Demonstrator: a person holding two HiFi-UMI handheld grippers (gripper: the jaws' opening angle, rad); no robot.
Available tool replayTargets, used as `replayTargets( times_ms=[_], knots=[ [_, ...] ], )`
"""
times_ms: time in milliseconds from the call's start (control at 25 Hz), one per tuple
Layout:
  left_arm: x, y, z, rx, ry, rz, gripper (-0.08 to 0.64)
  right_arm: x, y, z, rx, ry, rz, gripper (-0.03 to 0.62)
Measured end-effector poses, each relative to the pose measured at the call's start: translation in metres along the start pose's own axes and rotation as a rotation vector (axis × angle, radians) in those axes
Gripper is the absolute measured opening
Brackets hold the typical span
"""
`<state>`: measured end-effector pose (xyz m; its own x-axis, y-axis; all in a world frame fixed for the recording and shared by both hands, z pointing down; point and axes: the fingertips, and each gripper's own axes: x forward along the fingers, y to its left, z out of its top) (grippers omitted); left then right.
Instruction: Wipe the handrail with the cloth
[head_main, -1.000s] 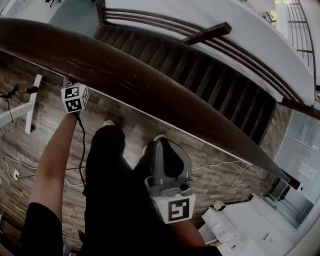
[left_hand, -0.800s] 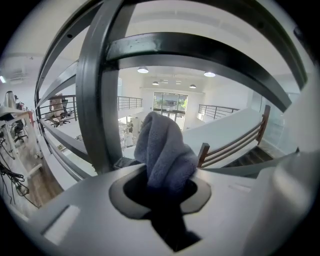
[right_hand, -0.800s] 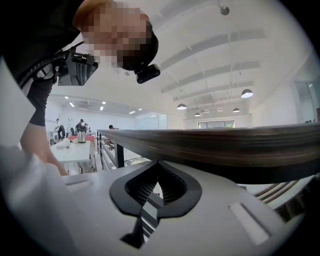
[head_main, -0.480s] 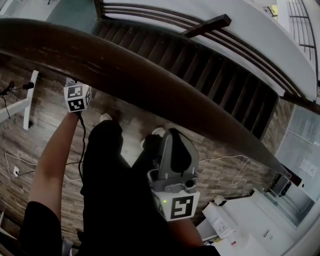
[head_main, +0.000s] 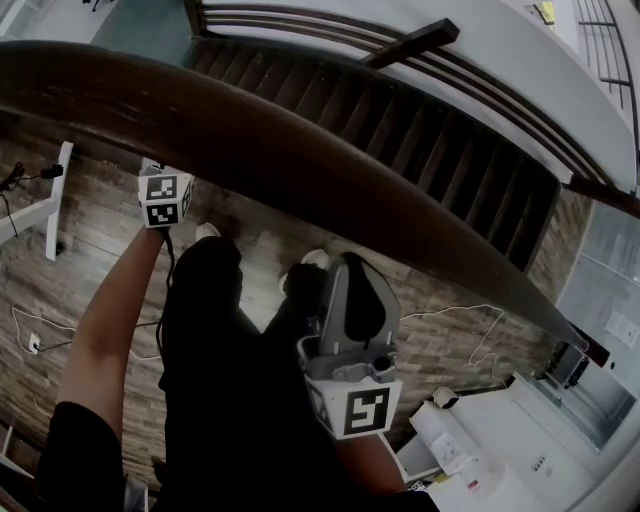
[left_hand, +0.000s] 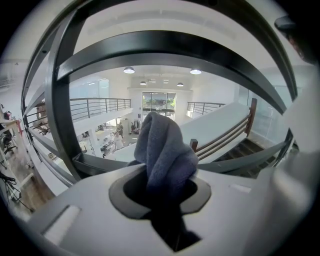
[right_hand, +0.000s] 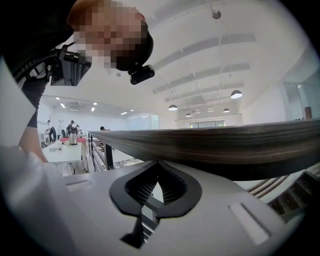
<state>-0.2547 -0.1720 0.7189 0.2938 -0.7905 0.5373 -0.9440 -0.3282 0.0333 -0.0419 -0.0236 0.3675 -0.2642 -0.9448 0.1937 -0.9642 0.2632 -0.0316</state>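
The dark wooden handrail (head_main: 300, 150) curves from upper left to lower right in the head view. My left gripper (head_main: 156, 175) reaches up to its near underside at the left, with the jaw tips hidden by the rail and the marker cube below. In the left gripper view it (left_hand: 167, 186) is shut on a bunched blue-grey cloth (left_hand: 165, 147) that sticks up from the jaws. My right gripper (head_main: 346, 264) points up just below the rail's middle. Its jaws (right_hand: 159, 164) are shut with nothing in them, and the handrail (right_hand: 225, 145) passes close above.
Dark railing bars (left_hand: 60, 115) arch around the left gripper. Beyond the rail a dark staircase (head_main: 440, 170) descends beside a white wall (head_main: 480, 70). My legs stand on wood-look flooring (head_main: 60, 290) with cables. A white table leg (head_main: 55, 200) is at left, white furniture (head_main: 490, 440) at lower right.
My left gripper has slid a little to the right along the handrail's underside with the cloth. The right gripper stays shut and has risen slightly toward the rail.
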Motion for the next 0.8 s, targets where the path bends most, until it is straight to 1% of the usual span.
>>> replayTargets(
  times_ms=[200,320,480,800],
  knots=[
    [0.003,-0.025,0.001,0.025,-0.003,-0.02,0.075,-0.01,-0.012,-0.003,0.003,-0.005,-0.018,0.002],
    [0.003,-0.034,0.001,0.015,0.006,-0.013,0.075,-0.022,-0.019,-0.011,-0.002,0.019,-0.011,0.002],
    [0.003,-0.044,-0.001,0.017,0.018,-0.012,0.075,-0.029,-0.027,-0.013,0.034,0.007,-0.032,0.002],
    [0.003,-0.085,0.0,0.042,0.032,-0.064,0.074,-0.043,-0.043,-0.017,0.025,0.018,-0.048,0.002]
  ],
)
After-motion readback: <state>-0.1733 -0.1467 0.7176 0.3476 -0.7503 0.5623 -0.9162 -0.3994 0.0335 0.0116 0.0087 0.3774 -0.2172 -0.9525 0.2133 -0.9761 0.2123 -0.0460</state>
